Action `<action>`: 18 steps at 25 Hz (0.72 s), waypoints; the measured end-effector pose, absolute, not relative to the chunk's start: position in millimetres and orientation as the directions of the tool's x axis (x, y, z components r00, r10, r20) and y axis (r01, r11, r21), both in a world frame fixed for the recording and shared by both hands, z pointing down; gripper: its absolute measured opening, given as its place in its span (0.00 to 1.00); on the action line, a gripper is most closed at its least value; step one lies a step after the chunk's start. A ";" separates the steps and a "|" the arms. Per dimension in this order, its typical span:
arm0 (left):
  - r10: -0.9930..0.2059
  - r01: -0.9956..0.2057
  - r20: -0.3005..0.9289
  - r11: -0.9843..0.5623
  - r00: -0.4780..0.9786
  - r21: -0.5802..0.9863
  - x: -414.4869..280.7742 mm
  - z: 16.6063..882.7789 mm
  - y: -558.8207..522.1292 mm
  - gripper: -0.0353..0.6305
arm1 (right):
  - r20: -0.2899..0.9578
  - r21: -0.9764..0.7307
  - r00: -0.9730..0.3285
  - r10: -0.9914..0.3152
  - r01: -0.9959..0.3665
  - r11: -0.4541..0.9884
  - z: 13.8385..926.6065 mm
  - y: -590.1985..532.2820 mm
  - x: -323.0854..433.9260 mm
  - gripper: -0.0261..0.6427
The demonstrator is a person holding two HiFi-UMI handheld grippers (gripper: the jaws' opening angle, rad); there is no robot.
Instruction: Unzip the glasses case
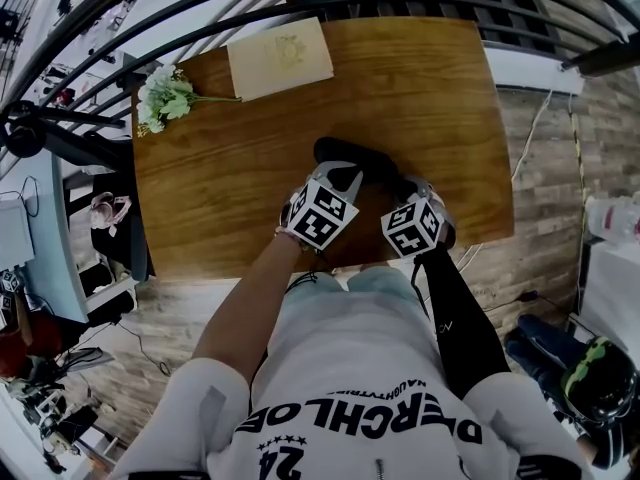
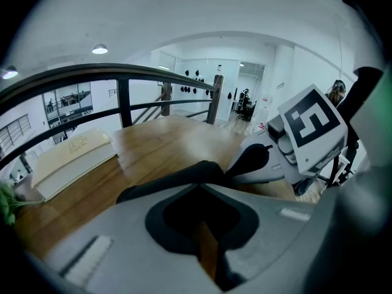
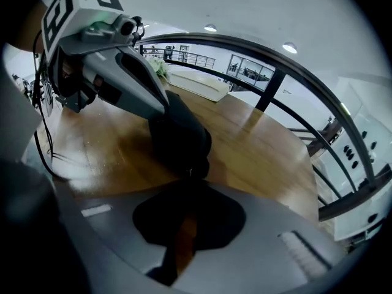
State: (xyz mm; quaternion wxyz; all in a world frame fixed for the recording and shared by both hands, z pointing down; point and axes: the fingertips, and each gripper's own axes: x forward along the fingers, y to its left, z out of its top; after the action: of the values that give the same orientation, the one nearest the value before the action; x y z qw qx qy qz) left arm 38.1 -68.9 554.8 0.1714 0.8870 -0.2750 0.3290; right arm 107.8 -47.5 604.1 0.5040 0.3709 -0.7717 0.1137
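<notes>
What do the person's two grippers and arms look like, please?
Both the left gripper and the right gripper have grey bodies with black jaw linings. Each carries a white cube with black square markers. The right arm wears a long black sleeve; the left arm has none. The T-shirt is white with black lettering.

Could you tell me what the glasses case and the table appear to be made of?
The glasses case: black, matte, probably fabric or faux leather; it shows no glare. The table: wood or wood-look laminate, brown grain streaks, satin finish that reflects the lights.
</notes>
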 end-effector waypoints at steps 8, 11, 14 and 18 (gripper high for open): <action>-0.371 -0.593 0.692 -0.799 0.620 0.103 39.2 550.3 -68.4 0.06 | 0.861 0.188 -0.233 -0.451 -0.679 0.710 603.3 -51.8 107.7 0.08; -0.391 -0.590 0.685 -0.804 0.614 0.070 43.8 544.3 -79.6 0.06 | 0.860 0.175 -0.247 -0.447 -0.680 0.712 602.3 -52.2 104.8 0.08; -0.411 -0.603 0.671 -0.795 0.617 0.068 51.5 542.0 -89.3 0.06 | 0.861 0.156 -0.262 -0.437 -0.680 0.716 601.5 -48.7 100.9 0.08; -0.435 -0.646 0.644 -0.754 0.629 0.122 52.2 545.8 -95.3 0.06 | 0.859 0.145 -0.269 -0.434 -0.686 0.713 601.4 -47.9 100.9 0.08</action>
State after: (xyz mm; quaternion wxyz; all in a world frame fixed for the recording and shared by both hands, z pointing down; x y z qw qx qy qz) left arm 52.2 -95.3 545.8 0.1735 0.8857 -0.3051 0.3038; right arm 100.9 -47.9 601.4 0.4883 0.3563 -0.7862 0.1288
